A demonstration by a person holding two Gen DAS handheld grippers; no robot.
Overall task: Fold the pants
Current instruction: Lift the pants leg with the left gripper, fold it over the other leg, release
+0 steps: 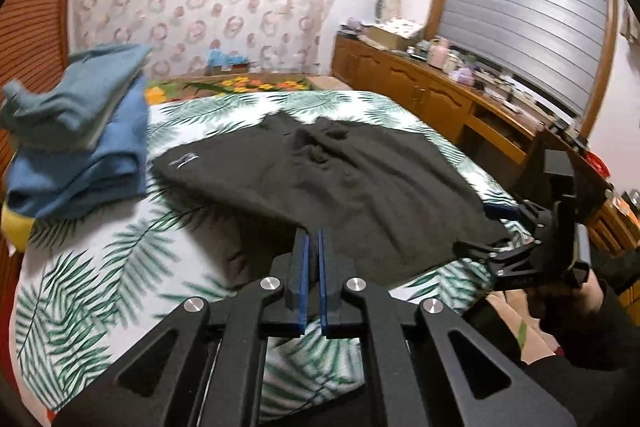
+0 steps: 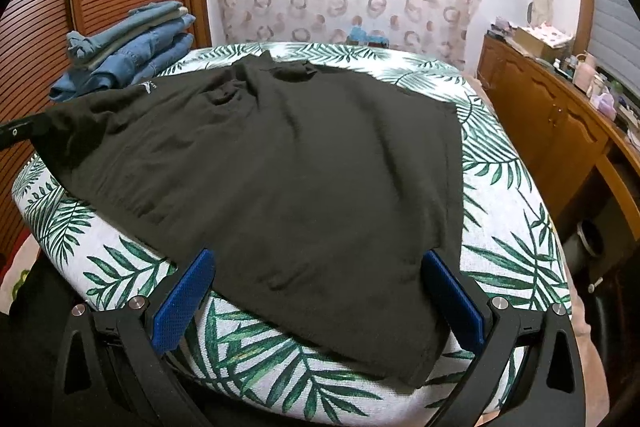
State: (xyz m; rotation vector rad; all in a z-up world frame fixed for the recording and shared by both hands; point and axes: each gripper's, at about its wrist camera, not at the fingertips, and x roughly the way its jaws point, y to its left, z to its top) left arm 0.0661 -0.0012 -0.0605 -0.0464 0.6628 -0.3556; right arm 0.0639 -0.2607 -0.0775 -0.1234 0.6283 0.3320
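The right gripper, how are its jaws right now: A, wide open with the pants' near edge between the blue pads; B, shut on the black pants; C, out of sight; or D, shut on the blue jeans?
A: in the right wrist view the right gripper has its blue pads spread far apart, with the near edge of the black pants lying between them on the leaf-print cover.

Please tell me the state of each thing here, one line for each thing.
Black pants: spread over the bed, one edge lifted.
Left tool: shut on the pants' edge.
Right tool: open, fingers on either side of the pants.
Blue clothes: folded, stacked on the bed.
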